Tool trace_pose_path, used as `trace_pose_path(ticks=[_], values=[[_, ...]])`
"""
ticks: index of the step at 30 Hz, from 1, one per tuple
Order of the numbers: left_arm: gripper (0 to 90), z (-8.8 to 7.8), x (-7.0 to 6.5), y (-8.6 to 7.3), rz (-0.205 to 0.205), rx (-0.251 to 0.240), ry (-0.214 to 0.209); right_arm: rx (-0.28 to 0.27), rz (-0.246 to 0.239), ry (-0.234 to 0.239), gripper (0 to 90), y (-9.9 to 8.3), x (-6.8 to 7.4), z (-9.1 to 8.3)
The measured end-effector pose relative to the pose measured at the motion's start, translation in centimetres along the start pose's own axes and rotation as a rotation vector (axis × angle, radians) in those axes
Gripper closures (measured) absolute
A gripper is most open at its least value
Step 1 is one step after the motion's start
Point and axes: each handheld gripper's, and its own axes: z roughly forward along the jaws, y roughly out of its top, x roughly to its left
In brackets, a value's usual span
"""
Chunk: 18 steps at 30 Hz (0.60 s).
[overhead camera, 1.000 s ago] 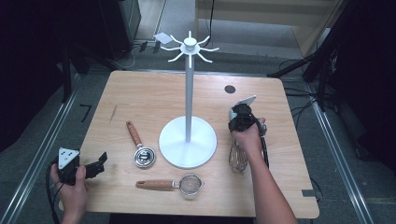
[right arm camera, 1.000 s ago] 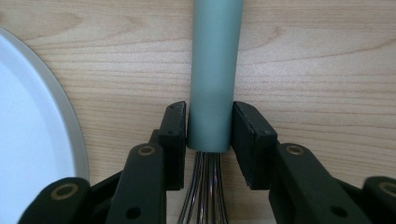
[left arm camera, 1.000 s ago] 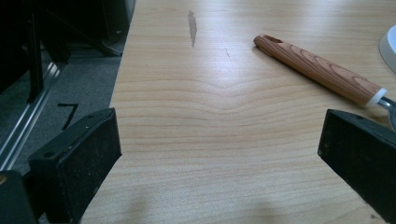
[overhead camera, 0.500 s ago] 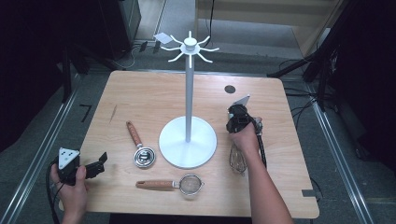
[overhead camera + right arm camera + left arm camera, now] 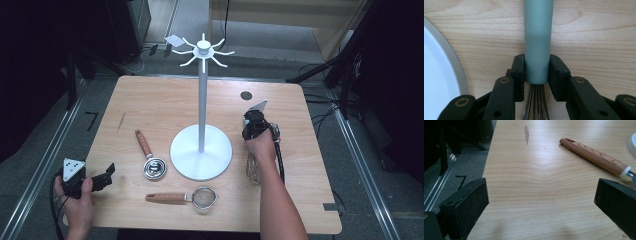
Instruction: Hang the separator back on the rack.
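A whisk with a grey-green handle (image 5: 538,37) lies right of the white hook stand (image 5: 201,152); its wire head (image 5: 254,170) points toward the table's front. My right gripper (image 5: 252,127) is shut on the handle just above the wires, one pad on each side (image 5: 537,67). My left gripper (image 5: 102,176) rests at the front left edge of the table. Its jaws stand wide open (image 5: 541,200) over bare wood with nothing between them. A wooden-handled metal scoop (image 5: 150,155) lies left of the stand, and its handle (image 5: 596,157) runs ahead of my left gripper.
A small strainer with a wooden handle (image 5: 185,197) lies in front of the stand's base. The stand's tall pole ends in several white hooks (image 5: 203,47). Its base rim (image 5: 439,62) sits close beside my right gripper. A dark round spot (image 5: 245,95) marks the far right tabletop.
My right gripper has shifted slightly left with the whisk handle in it. The left gripper has stayed in place.
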Motion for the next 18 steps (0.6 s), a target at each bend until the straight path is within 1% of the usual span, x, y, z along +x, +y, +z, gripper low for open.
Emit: trace_pose_path(ticks=[2, 5, 8, 10, 11, 14, 16, 17, 18], values=[[0.0, 0.01, 0.0, 0.0, 0.0, 0.0, 0.0, 0.009, 0.013, -0.006, 70.4, 0.13, 0.09, -0.01], [0.0, 0.01, 0.03, 0.0, -0.005, -0.002, -0.002, 0.016, 0.02, -0.012, 70.6, 0.24, 0.16, -0.01], [0.0, 0.0, 0.07, 0.0, -0.007, -0.003, -0.005, 0.015, 0.028, -0.011, 70.7, 0.29, 0.1, 0.0], [0.0, 0.0, 0.08, -0.01, -0.009, -0.005, -0.005, 0.015, 0.034, 0.001, 70.7, 0.3, -0.07, -0.02], [0.0, 0.0, 0.1, -0.01, -0.009, -0.005, -0.006, 0.009, 0.027, 0.014, 70.7, 0.19, -0.27, -0.04], [0.0, 0.0, 0.09, 0.0, -0.009, -0.003, -0.006, 0.001, 0.018, 0.028, 70.8, 0.03, -0.44, -0.07], [0.0, 0.0, 0.08, 0.0, -0.008, -0.003, -0.005, -0.017, -0.002, 0.047, 70.8, -0.26, -0.7, -0.14], [0.0, 0.0, 0.08, 0.0, -0.008, -0.004, -0.005, -0.026, -0.003, 0.052, 70.8, -0.35, -0.71, -0.23], [0.0, 0.0, 0.08, -0.01, -0.008, -0.005, -0.005, -0.044, -0.016, 0.05, 70.8, -0.52, -0.8, -0.47]])
